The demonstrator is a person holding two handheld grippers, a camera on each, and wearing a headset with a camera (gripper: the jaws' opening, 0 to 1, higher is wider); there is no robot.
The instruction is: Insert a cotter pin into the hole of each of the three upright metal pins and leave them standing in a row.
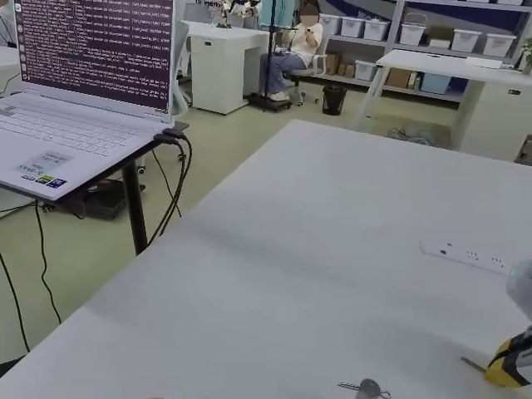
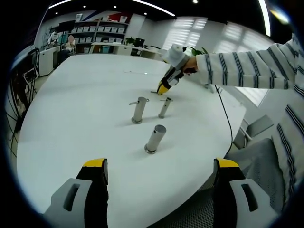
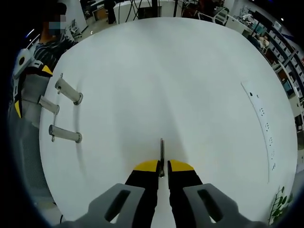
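- The right claw [image 3: 161,167] is clamped tight on a cotter pin [image 3: 161,151]. It is thin and straight, with its long axis running out along the jaws, tip leading.
- The left claw [image 2: 161,164] is spread wide with nothing between the jaws, low over the near edge of the table [image 2: 71,123].
- All three metal pins stand upright on the table, close together.
- In the left gripper view the near pin [image 2: 155,138] is dead ahead of the open jaws.
- Behind it stands the back pin [image 2: 139,109], with a cotter pin poking out sideways near its top.
- Just beside that is the second back pin [image 2: 165,107], which shows a small crosspiece up top too.
- The near pin's top looks bare, so I'd call that the one left to fill.
- Here's what matters: the right claw sits beyond the two back pins, on the far side from the near pin, while the left claw is much closer to it.
- So the cotter pin likely has to come back toward the person, past the pair, and lie level, crosswise to the upright near pin.
- The hole is too small to make out, so I can't tell which way it faces.
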